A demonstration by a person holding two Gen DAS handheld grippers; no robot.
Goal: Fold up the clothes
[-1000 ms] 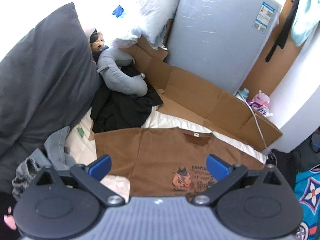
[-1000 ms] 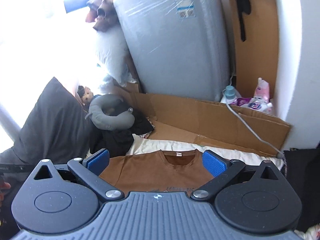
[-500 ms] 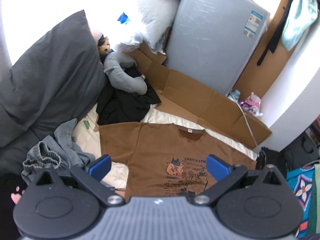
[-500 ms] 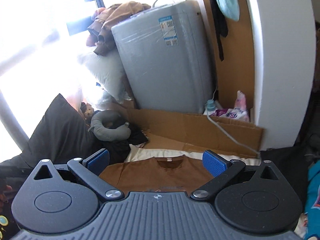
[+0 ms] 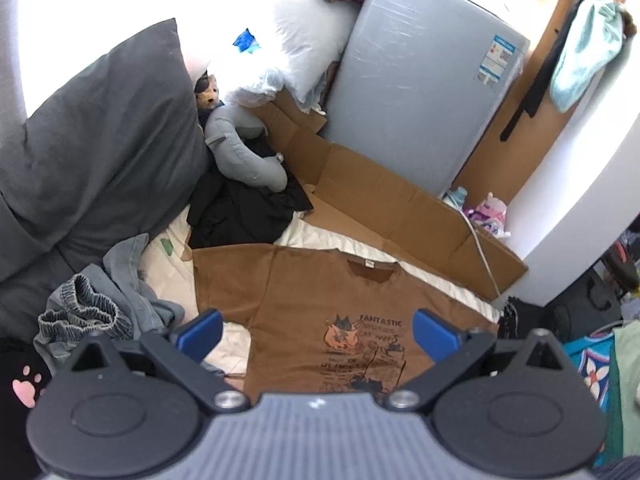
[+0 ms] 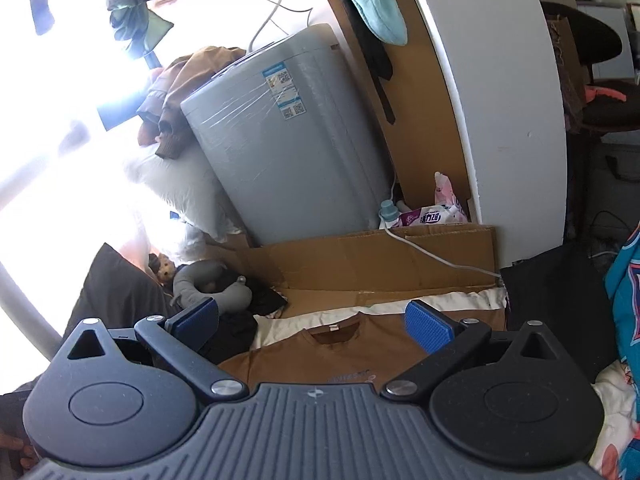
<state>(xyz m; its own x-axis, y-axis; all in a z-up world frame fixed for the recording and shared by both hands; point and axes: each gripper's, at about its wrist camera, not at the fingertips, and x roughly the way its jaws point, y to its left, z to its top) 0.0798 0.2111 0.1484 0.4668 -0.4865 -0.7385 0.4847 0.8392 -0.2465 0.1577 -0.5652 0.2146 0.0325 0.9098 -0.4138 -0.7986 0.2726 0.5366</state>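
Brown T-shirt [image 5: 320, 300] lies flat on the white sheet [image 5: 168, 276]; left tongs [image 5: 316, 330] and right tongs [image 6: 312, 322] spread wide, holding nothing.

The T-shirt [image 5: 320, 300] is brown with an orange-and-black cat print; beside it lie a black garment [image 5: 240, 216], a dark grey pillow [image 5: 100, 140] and tan cardboard [image 5: 400, 208].

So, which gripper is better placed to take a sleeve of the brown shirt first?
Left, probably: its open fingers hang just over the shirt sleeve, while the right gripper sees mostly the collar.
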